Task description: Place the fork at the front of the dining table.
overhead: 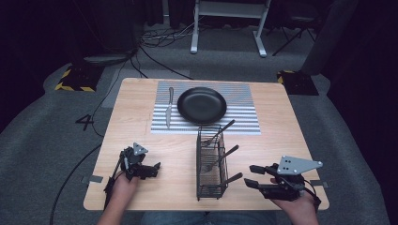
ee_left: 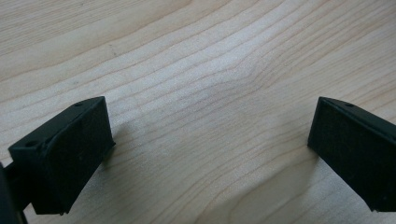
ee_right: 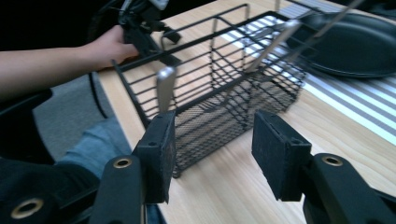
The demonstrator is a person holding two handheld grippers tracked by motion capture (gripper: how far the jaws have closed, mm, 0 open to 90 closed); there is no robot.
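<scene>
A black wire basket (overhead: 210, 164) stands in the middle of the wooden table (overhead: 141, 126) with three utensils leaning in it, handles up to the right. In the right gripper view the basket (ee_right: 224, 93) is just beyond my jaws, and the nearest handle (ee_right: 166, 88) rises behind the left jaw. My right gripper (overhead: 252, 176) (ee_right: 212, 140) is open, nothing between its pads, right of the basket near the front edge. My left gripper (overhead: 154, 168) (ee_left: 210, 154) is open wide over bare wood, left of the basket.
A black plate (overhead: 202, 104) (ee_right: 355, 42) sits on a striped placemat (overhead: 244, 93) behind the basket, with a knife (overhead: 169, 108) lying on the mat to its left. The person's left hand (ee_right: 107, 46) is visible past the basket.
</scene>
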